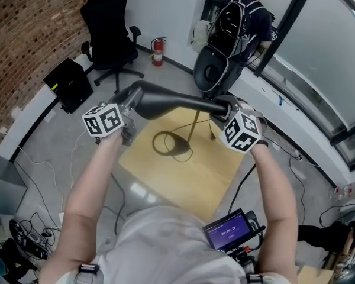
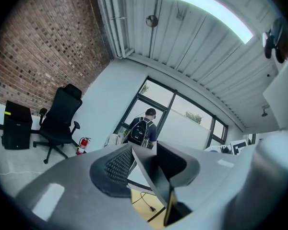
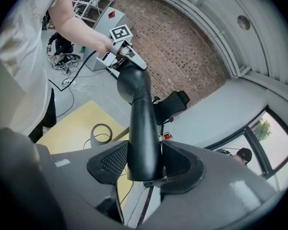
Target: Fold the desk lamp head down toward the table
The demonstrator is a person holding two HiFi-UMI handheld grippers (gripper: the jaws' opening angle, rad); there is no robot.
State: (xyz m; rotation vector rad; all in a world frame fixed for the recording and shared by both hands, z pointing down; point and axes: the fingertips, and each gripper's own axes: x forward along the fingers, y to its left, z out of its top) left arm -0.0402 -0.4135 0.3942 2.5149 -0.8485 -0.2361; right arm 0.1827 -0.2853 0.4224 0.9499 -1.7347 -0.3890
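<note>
We see one long black tapered lamp head (image 1: 171, 104), lying nearly level, high above the single yellow wooden table (image 1: 183, 179). We hold it at both ends. The left gripper (image 1: 129, 108) has its two jaws pinched on the thin rim of the wide end. The right gripper (image 1: 225, 106) has its two jaws clamped round the narrow end. Below it, one thin brass-coloured stem (image 1: 193, 126) runs down to one dark ring base (image 1: 170, 144) on the tabletop, with a cord trailing beside it. Around the table we count one black swivel chair (image 1: 109, 34), one red fire extinguisher (image 1: 158, 51), one black box (image 1: 68, 84) and one person with a black backpack (image 1: 242, 16) at the windows. The floor is grey, and one wall is brick (image 1: 23, 40).
</note>
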